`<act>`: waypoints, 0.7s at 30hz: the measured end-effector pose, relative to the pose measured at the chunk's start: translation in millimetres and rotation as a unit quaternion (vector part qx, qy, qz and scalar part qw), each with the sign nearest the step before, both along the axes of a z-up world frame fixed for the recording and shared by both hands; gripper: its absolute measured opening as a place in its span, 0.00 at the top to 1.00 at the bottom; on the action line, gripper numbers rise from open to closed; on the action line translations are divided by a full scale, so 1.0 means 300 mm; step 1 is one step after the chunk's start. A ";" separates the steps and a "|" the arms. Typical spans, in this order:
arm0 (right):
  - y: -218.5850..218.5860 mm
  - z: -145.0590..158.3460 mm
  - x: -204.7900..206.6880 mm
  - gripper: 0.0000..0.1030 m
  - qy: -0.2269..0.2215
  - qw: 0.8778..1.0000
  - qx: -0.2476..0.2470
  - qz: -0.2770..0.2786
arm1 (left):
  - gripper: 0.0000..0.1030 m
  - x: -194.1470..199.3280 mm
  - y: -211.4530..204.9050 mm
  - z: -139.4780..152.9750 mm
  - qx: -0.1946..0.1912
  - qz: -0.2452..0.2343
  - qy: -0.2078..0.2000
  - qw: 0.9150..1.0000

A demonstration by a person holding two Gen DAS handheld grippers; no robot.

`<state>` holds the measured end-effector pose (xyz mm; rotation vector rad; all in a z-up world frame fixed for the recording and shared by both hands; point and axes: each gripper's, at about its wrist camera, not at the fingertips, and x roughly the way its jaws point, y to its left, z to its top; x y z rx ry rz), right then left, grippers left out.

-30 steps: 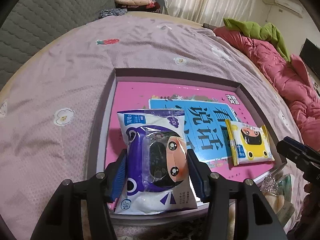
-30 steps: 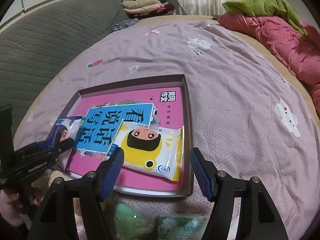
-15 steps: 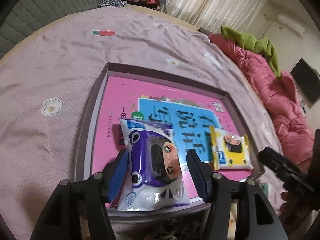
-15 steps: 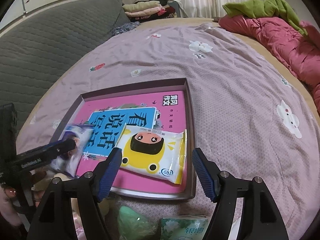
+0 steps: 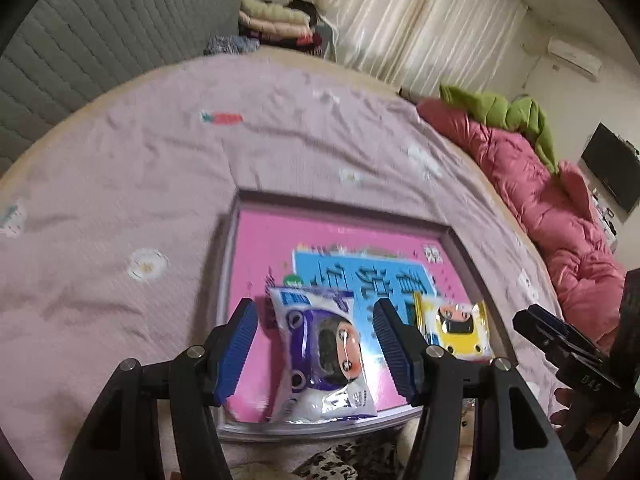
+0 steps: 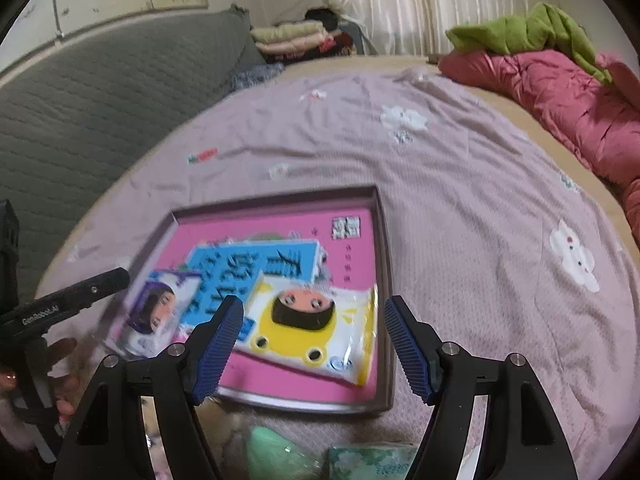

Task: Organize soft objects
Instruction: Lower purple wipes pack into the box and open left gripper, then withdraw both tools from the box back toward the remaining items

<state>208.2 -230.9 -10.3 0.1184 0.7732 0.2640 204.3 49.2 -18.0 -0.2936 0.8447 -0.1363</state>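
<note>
Two wipe packs lie in a shallow tray on the bed.
The left hand-held gripper (image 5: pixel 314 344) stands wide, pads clear of the purple wipe pack (image 5: pixel 322 354) lying between them at the tray's (image 5: pixel 460 240) near edge. The right hand-held gripper (image 6: pixel 314 344) is also wide, holding nothing, above the yellow wipe pack (image 6: pixel 312 330) resting on the pink book (image 6: pixel 280 226) inside the tray.

we see the green packs (image 6: pixel 304 458) cut off by the frame's bottom edge, their print blurred.
</note>
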 end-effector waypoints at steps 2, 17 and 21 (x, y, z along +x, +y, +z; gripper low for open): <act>0.001 0.029 -0.017 0.27 -0.022 1.000 0.004 0.001 | 0.42 -0.019 0.017 0.029 0.006 0.005 -0.013 1.000; -0.085 0.130 -0.221 0.26 -0.103 0.994 -0.007 -0.041 | 0.42 -0.206 0.043 0.041 0.033 0.038 -0.014 0.999; -0.104 0.138 -0.271 0.26 -0.111 0.992 -0.013 -0.051 | 0.42 -0.265 0.023 0.055 0.043 0.034 -0.022 0.998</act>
